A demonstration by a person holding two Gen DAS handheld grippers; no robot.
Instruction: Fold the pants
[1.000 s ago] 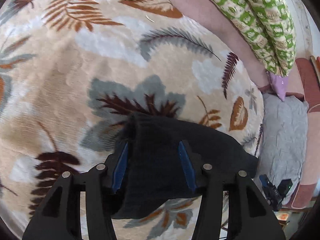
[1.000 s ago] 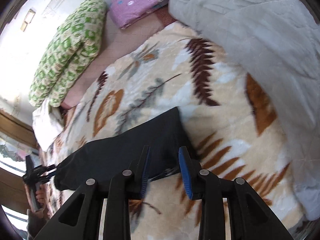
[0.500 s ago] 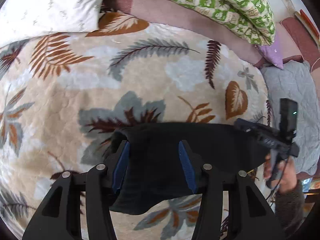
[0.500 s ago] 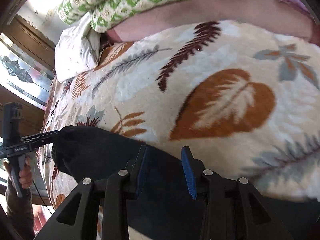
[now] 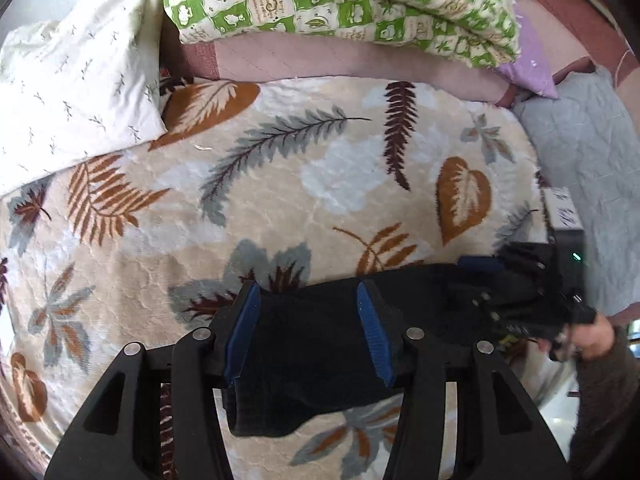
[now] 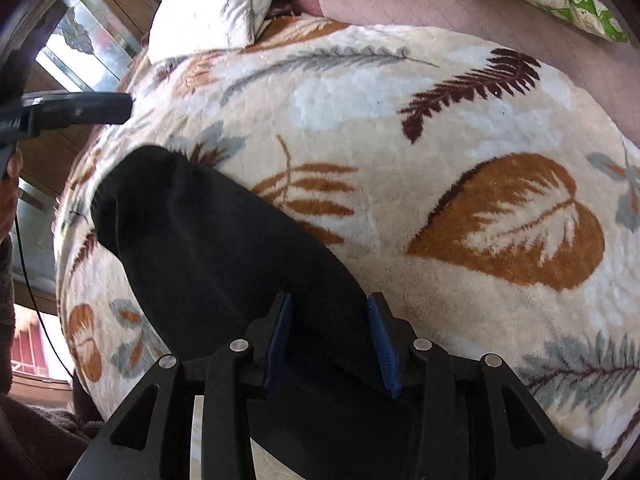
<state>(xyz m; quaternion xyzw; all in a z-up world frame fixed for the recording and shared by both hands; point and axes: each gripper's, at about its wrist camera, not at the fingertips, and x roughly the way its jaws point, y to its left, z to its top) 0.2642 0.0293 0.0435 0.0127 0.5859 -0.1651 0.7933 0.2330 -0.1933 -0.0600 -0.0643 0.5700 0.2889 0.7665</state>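
The black pants (image 5: 320,356) lie as a folded, elongated strip on the leaf-patterned blanket (image 5: 280,184) of the bed, their long axis running sideways across the left wrist view, from the left tongs (image 5: 306,334) toward the right tongs (image 5: 520,296). In the right wrist view the strip slants from the lower right up to a rounded end at upper left. Both tongs are opening with the cloth between their blue pads (image 6: 382,340), released rather than clenched.

Leaf-print blanket (image 5: 280,184), white pillow (image 5: 76,92), green-checked quilt (image 5: 340,4), daylit window (image 6: 84,52)
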